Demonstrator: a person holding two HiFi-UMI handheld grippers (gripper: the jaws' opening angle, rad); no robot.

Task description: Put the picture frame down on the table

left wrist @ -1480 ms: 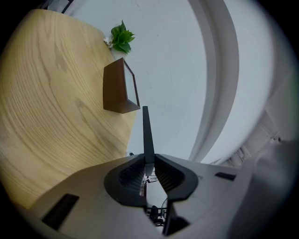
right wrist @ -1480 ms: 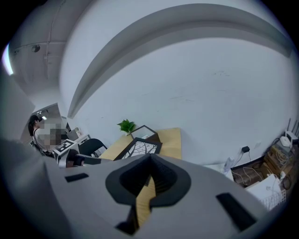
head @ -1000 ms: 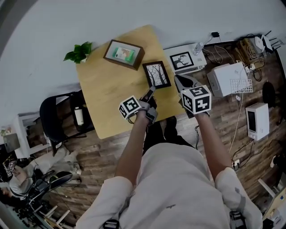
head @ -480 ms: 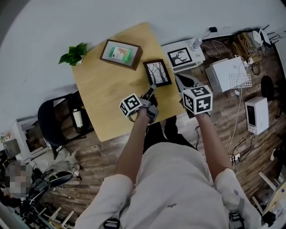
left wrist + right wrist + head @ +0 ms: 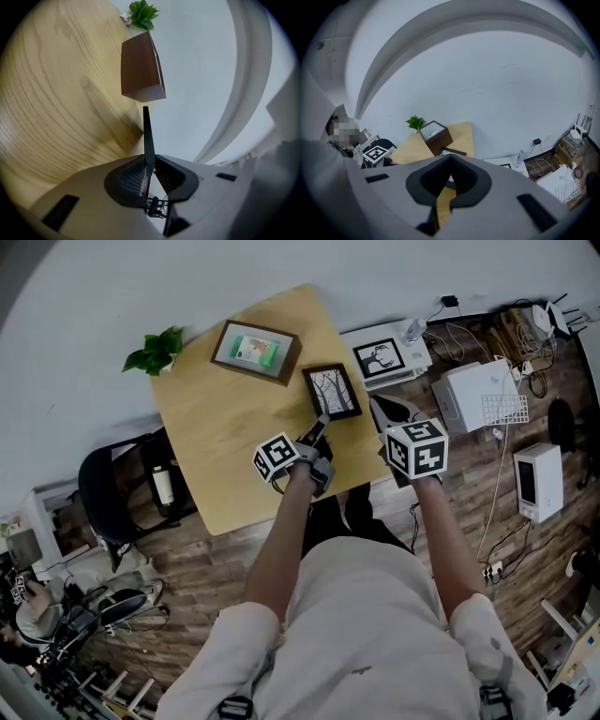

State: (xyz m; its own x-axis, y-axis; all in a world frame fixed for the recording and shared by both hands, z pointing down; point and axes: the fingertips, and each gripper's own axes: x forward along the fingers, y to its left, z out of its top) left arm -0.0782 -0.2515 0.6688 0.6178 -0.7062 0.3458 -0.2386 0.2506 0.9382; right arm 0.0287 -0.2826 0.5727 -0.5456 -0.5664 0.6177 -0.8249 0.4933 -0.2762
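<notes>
**Picture frame, held over tabletop: left-hand grip**

Hardly anything has shifted since the earlier frame: the left hand-held gripper (image 5: 320,426) keeps hold of the picture frame (image 5: 332,392), and only the scene's framing differs slightly.

Head view:
- Picture frame: dark border, tree image, at the 3 o'clock edge of the tabletop (image 5: 220,437), gripped at its near rim. Contact with the tabletop cannot be told.
- Right hand-held gripper (image 5: 383,410): at 3 o'clock of the left one, past the tabletop's edge, apart from the frame.
- Wooden frame (image 5: 255,351): at 11 o'clock of the picture frame.
- Plant (image 5: 155,351): at the tabletop's 10 o'clock corner.

Left gripper view:
- Jaws clamped on the picture frame (image 5: 146,129), seen edge-on as a thin dark blade.
- Wooden frame (image 5: 140,70), back side, at 12 o'clock.
- Plant (image 5: 143,13) beyond it.

Right gripper view:
- Jaw tips meet, nothing between them.
- Wooden frame (image 5: 436,136) and plant (image 5: 415,123) at 11 o'clock.
</notes>
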